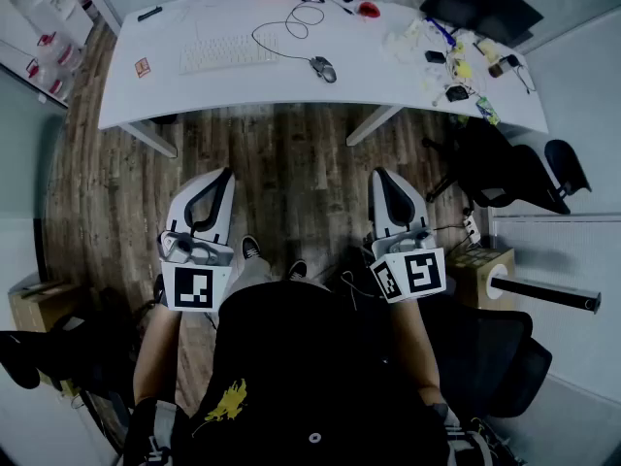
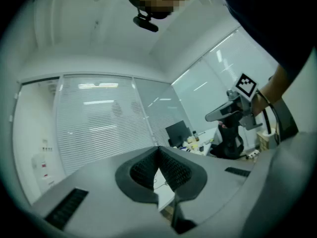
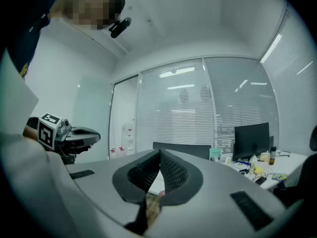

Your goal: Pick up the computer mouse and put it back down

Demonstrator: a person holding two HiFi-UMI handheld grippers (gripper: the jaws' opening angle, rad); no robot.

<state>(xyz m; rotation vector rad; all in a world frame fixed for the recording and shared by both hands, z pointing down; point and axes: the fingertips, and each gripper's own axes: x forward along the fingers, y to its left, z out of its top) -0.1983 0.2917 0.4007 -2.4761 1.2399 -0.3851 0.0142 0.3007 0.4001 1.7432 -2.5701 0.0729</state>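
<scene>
Nothing grabbed so far: the left gripper [image 1: 225, 174] and right gripper [image 1: 379, 175] sit in the lower middle of the head view, jaws pressed fully together and empty. The computer mouse [image 1: 323, 68] is up at top centre on the white table [image 1: 194, 100], just right of the keyboard [image 1: 228, 55]. I'd step in closer, open the right one's jaws before reaching, and grab the mouse across its sides, minding the cable [image 1: 281, 25].

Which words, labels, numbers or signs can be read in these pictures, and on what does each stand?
Nothing reads as text.
Left gripper, right gripper: square black-and-white markers, no letters.
Keyboard: keys too small.
Card on table: too small.
Shirt print: yellow, blurred.
Wall signs: too blurred.
</scene>
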